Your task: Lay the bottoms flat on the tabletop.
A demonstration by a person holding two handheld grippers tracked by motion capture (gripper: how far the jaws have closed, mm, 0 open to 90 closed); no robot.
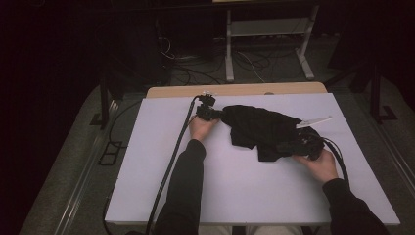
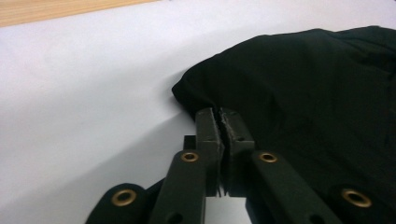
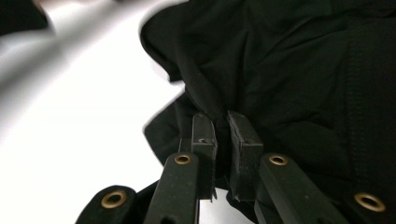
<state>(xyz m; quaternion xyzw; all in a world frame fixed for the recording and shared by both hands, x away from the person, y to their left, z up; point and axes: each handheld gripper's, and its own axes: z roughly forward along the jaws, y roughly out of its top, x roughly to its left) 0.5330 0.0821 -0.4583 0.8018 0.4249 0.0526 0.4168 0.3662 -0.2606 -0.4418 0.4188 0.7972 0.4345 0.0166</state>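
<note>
A crumpled black cloth (image 1: 259,128) lies on the white table top (image 1: 244,191), right of centre. My left gripper (image 1: 215,115) sits at the cloth's far left corner. In the left gripper view its jaws (image 2: 223,116) stand pressed together on the edge of the cloth (image 2: 317,84). My right gripper (image 1: 288,147) is at the cloth's near right side, partly hidden by folds. In the right gripper view its jaws (image 3: 222,121) stand nearly together, with a fold of the cloth (image 3: 289,60) pinched between them.
A thin white strip (image 1: 313,121) lies on the table just beyond the cloth's right end. A wooden edge (image 1: 235,90) runs along the table's far side. Cables (image 1: 171,161) trail from both grippers across the table. Beyond the table stand a metal frame (image 1: 266,44) and floor cables.
</note>
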